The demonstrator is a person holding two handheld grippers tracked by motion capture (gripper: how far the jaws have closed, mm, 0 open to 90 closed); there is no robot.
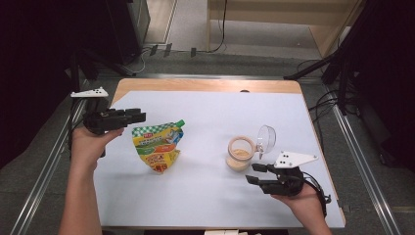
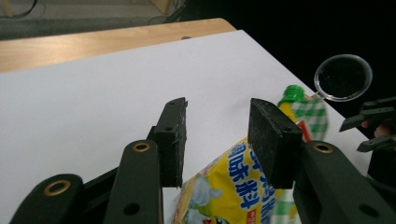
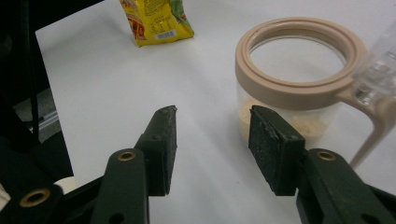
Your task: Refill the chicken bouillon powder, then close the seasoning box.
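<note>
Yellow pouch [image 1: 159, 145] lies at nine o'clock from the jar [image 1: 240, 153]; left gripper [image 1: 139, 115] and right gripper [image 1: 255, 174] gape, holding nothing.

Pouch [image 1: 159, 147] left on the table [image 1: 205, 196] — open jar [image 1: 241, 152] right, well apart.

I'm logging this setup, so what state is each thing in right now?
Jar: upright, open, some tan powder at the bottom.
Lid: clear, hinged, flipped up.
Pouch: lying flat, green cap on.
Left gripper: open, holding nothing, beside the pouch.
Right gripper: open, holding nothing, near the jar.
</note>
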